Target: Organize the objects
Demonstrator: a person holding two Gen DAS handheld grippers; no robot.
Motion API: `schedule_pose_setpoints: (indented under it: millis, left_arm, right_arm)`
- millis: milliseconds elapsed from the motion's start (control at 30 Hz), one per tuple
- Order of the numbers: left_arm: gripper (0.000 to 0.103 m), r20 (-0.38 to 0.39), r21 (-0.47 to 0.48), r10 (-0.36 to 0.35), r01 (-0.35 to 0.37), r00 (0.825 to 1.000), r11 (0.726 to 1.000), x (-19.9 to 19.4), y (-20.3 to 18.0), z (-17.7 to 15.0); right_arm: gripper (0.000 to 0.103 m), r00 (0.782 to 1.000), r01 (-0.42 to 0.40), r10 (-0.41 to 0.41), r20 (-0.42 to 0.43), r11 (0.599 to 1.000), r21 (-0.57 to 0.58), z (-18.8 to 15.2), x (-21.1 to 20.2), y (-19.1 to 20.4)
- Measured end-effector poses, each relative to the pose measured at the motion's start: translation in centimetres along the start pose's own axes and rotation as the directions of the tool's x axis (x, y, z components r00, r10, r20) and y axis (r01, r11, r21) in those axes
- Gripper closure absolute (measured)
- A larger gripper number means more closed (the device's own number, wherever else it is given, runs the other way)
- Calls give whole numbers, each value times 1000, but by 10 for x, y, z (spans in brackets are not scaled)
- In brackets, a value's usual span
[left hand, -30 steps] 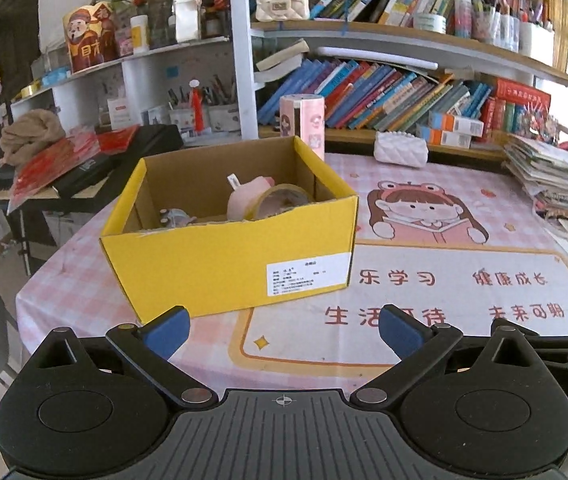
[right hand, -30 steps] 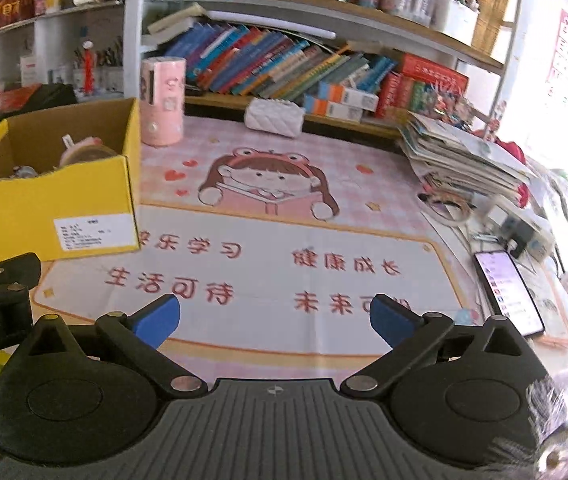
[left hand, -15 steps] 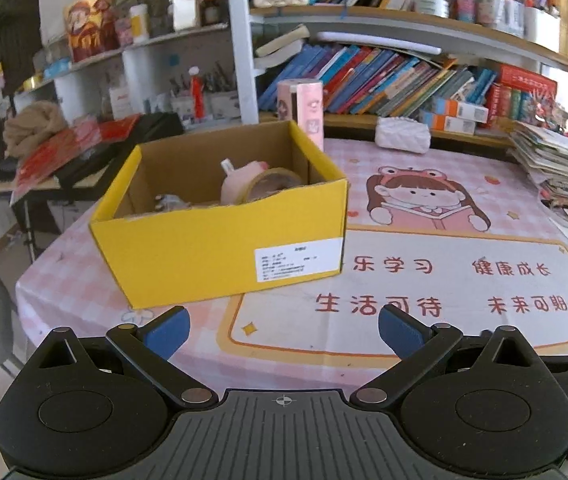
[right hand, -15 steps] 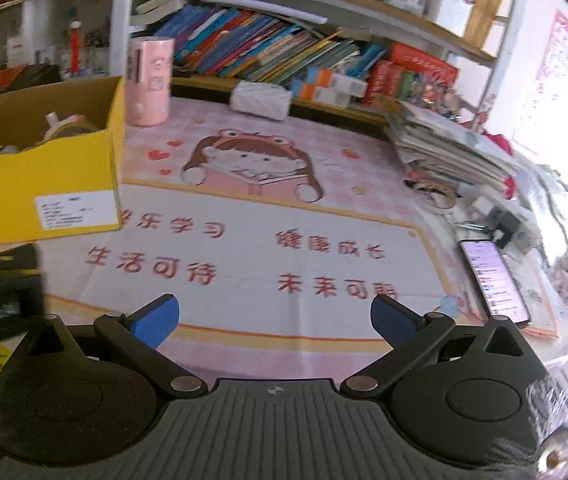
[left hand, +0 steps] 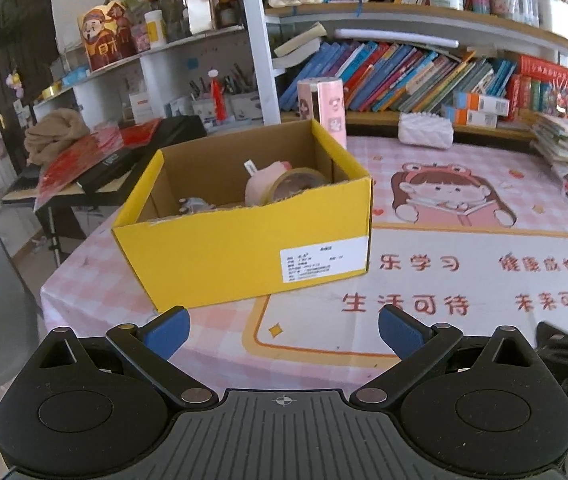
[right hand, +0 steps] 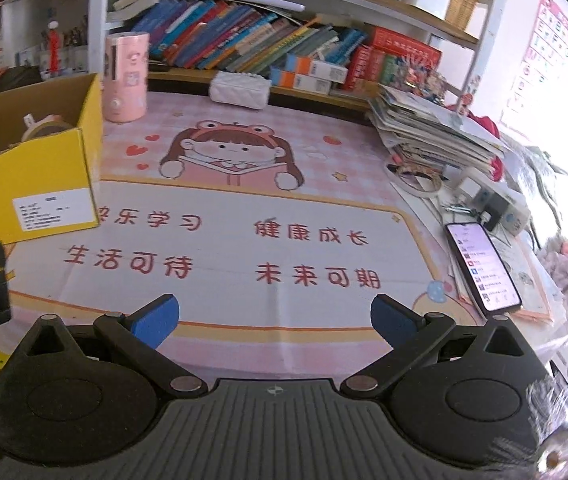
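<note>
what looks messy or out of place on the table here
The right edge is cluttered: a slumped stack of papers, a tape ring, a power strip and a lit phone lying askew. The yellow box sits at an angle to the mat, with a ragged front rim.

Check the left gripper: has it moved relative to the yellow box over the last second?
Yes. In the left wrist view the yellow box has slid left against the left gripper since a second ago, then settled; the camera swung slightly right. The jaws stayed open and empty.
</note>
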State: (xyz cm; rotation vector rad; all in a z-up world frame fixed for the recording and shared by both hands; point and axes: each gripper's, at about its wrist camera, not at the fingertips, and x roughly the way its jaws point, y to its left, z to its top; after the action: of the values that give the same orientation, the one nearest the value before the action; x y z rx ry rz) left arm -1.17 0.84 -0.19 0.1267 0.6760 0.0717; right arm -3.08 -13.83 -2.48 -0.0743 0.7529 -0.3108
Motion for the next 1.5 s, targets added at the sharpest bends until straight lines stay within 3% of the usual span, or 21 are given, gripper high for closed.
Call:
schedule_pose_setpoints:
  millis: [300,1500]
  left_arm:
    - [1,-15,37,-10,10,1000,999,-1,-9,-3]
    - [1,-22,42,-8,9,1000,999,-12,-14,-10]
  right_arm:
    - [0,1000,11,-11,-1,1000,-4,-2,0,-4]
    - [0,1000,23,-22,7,999,-23,-8,-9,-3]
